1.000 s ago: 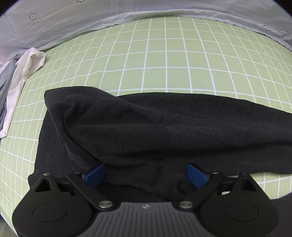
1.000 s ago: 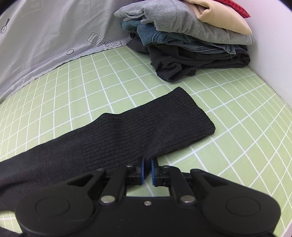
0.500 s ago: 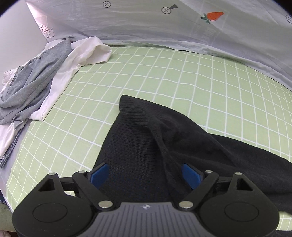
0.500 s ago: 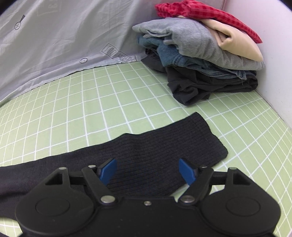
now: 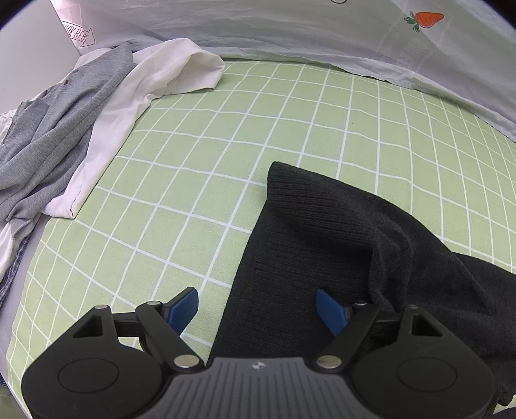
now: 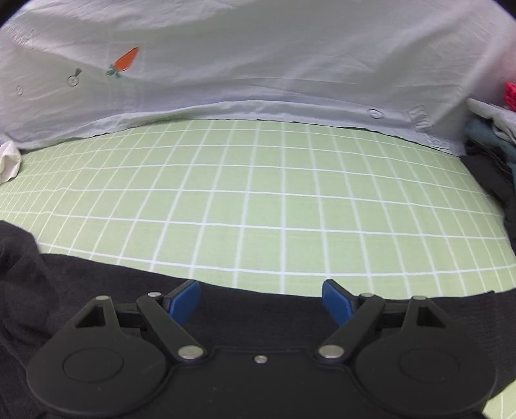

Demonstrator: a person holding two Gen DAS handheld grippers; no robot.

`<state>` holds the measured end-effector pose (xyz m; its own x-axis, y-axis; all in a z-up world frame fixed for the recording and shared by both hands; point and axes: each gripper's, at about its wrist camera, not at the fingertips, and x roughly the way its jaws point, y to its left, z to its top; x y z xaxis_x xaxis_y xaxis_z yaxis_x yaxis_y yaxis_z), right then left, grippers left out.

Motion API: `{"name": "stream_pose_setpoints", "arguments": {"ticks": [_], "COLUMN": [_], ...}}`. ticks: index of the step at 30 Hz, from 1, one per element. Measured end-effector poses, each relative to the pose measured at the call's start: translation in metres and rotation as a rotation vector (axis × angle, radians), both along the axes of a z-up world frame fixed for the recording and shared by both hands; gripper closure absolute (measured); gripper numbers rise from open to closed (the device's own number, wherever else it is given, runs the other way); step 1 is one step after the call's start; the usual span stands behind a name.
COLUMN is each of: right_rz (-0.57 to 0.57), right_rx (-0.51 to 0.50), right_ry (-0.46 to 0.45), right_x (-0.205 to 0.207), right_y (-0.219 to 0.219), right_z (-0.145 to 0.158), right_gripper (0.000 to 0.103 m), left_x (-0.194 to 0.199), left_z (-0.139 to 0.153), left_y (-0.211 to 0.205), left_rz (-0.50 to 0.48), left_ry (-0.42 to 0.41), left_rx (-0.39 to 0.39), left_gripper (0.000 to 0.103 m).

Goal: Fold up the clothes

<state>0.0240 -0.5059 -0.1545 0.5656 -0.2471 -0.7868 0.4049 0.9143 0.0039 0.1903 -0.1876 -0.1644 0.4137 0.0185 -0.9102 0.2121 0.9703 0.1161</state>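
Since a second ago my right gripper (image 6: 259, 301) had let go of the ribbed cuff and swung away; both it and my left gripper (image 5: 258, 307) were spread wide, holding nothing. Black knit sweater (image 5: 338, 251) lay on the green checked sheet (image 5: 225, 145) with one sleeve across; I judged folding barely begun, unfolded grey and white clothes (image 5: 80, 122) waiting.

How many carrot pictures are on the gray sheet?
1. The carrot is printed on the gray sheet at the far edge of the bed; the right wrist view shows the same one. Folds may hide others.

black sweater (image 6: 96, 306) cut off at bottom edge | folded stack (image 6: 496, 151) blurred (right edge)
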Motion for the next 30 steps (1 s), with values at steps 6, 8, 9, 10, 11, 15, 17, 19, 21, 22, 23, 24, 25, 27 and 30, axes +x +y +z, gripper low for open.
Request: {"name": "stream_pose_setpoints", "arguments": {"ticks": [6, 8, 9, 10, 11, 15, 17, 19, 21, 22, 23, 24, 25, 27, 30], "right_rz": [0.07, 0.048, 0.048, 0.051, 0.049, 0.009, -0.014, -0.03, -0.039, -0.043, -0.047, -0.052, -0.056, -0.064, -0.065], "right_rx": [0.004, 0.029, 0.026, 0.019, 0.01, -0.049, -0.055, -0.055, -0.052, -0.05, -0.048, -0.047, -0.045, -0.041, -0.018], "right_ry": [0.045, 0.046, 0.045, 0.045, 0.045, 0.046, 0.042, 0.035, 0.027, 0.023, 0.02, 0.016, 0.012, 0.004, -0.041], "right_x": [0.028, 0.032, 0.033, 0.034, 0.037, 0.047, 0.055, 0.062, 0.07, 0.074, 0.079, 0.083, 0.088, 0.096, 0.103], "right_y": [0.036, 0.038, 0.04, 0.042, 0.045, 0.048, 0.046, 0.042, 0.037, 0.035, 0.032, 0.03, 0.027, 0.022, 0.02], "right_z": [-0.01, -0.009, -0.009, -0.009, -0.01, -0.013, -0.015, -0.016, -0.016, -0.016, -0.016, -0.016, -0.016, -0.015, -0.012], "right_gripper": [0.035, 0.047, 0.057, 0.077, 0.088, 0.1, 0.101, 0.101, 0.101, 0.101, 0.101, 0.101, 0.101, 0.101, 0.101], "left_x": [0.001, 0.003, 0.003, 0.004, 0.005, 0.009, 0.011, 0.014, 0.016, 0.018, 0.02, 0.022, 0.024, 0.029, 0.034], "left_z": [-0.004, -0.004, -0.004, -0.004, -0.003, -0.001, 0.0, 0.0, -0.001, -0.001, -0.001, -0.001, -0.001, 0.0, 0.0], "left_y": [0.019, 0.02, 0.02, 0.02, 0.018, 0.013, 0.009, 0.008, 0.009, 0.01, 0.011, 0.012, 0.013, 0.019, 0.031], "left_rz": [-0.047, -0.052, -0.059, -0.066, -0.073, -0.091, -0.093, -0.096, -0.09, -0.086, -0.079, -0.07, -0.061, -0.031, 0.024], "left_ry": [0.013, 0.022, 0.025, 0.028, 0.03, 0.033, 0.017, 0.005, -0.005, -0.009, -0.015, -0.022, -0.029, -0.037, -0.041], "left_rx": [-0.069, -0.1, -0.116, -0.13, -0.142, -0.176, -0.158, -0.157, -0.164, -0.162, -0.156, -0.149, -0.141, -0.143, -0.16], "left_gripper": [0.026, 0.034, 0.042, 0.045, 0.052, 0.09, 0.094, 0.094, 0.094, 0.094, 0.094, 0.094, 0.094, 0.094, 0.094]}}
